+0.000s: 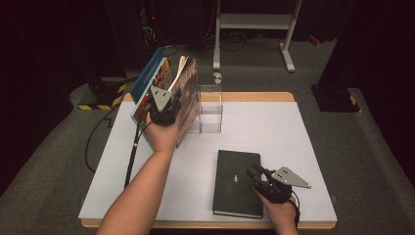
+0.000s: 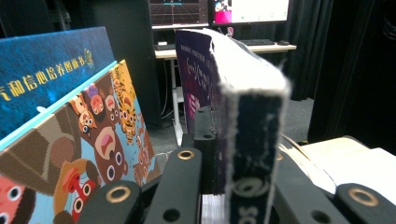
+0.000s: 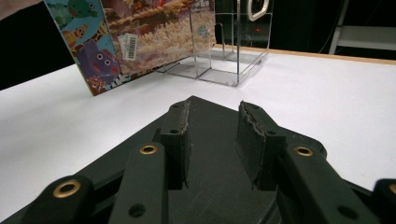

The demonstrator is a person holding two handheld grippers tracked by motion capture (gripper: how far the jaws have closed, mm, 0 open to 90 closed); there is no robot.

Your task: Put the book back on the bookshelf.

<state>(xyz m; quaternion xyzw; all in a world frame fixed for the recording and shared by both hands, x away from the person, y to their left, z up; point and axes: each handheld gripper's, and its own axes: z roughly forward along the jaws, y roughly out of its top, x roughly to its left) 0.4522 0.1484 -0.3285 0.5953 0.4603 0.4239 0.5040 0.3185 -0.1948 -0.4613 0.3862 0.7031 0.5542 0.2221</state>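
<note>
The fingers (image 2: 187, 172) of the left gripper (image 1: 162, 105) are clamped on a thick purple book (image 2: 243, 121), held upright among picture books (image 1: 151, 81) leaning at the far left of the white worktop (image 1: 293, 132), just beside a clear acrylic stand (image 1: 210, 110). The right gripper (image 1: 266, 178) hovers low over a black notebook (image 1: 235, 171) lying flat near the front edge, its 2 fingers (image 3: 177, 140) narrowly apart, gripping nothing.

high view steeply down on the white table (image 1: 274, 127); gripper views low and close, both sharing the picture books (image 3: 140, 37).
</note>
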